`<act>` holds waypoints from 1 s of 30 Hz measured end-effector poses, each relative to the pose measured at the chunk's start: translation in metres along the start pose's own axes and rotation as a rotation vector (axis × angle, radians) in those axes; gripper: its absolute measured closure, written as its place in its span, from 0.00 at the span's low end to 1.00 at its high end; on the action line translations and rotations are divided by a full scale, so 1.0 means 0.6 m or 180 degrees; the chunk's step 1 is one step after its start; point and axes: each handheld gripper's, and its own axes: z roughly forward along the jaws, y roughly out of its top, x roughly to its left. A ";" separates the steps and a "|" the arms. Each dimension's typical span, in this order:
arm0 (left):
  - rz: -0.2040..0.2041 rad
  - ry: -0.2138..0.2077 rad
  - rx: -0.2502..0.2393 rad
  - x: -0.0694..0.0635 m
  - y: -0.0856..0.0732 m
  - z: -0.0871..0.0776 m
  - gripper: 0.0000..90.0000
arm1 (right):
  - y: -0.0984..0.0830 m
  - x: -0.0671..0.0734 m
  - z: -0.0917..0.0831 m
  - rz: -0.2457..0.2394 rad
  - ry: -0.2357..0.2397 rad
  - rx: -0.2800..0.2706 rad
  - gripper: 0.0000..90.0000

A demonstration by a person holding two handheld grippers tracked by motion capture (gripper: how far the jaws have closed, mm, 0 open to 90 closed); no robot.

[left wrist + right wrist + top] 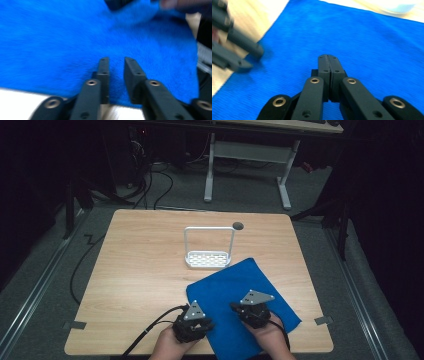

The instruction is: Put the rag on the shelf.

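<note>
I can read no text, label, brand, number or sign from here. The blue towel [240, 305] carries no print that I can make out. The white rack [208, 250] just behind the towel is likewise unmarked.

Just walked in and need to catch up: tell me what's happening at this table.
A person sits at a wooden table holding a hand-held gripper in each hand, both over the near part of a blue cloth lying flat. The left hand-held gripper has its jaws slightly apart at the cloth's edge; the right hand-held gripper has its jaws closed with nothing between them. A white wire rack stands beyond the cloth, untouched.
</note>
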 end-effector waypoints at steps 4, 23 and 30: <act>0.0162 0.0021 0.0067 -0.004 0.001 0.000 1.00 | -0.010 -0.022 -0.013 0.0059 -0.0139 -0.0002 1.00; -0.0345 0.0443 -0.0022 0.126 -0.054 -0.098 1.00 | -0.035 -0.090 -0.036 0.0499 -0.0302 -0.0083 1.00; -0.0503 0.0664 -0.0179 0.146 -0.057 -0.108 0.89 | -0.032 -0.099 -0.005 0.0467 -0.0327 0.0084 1.00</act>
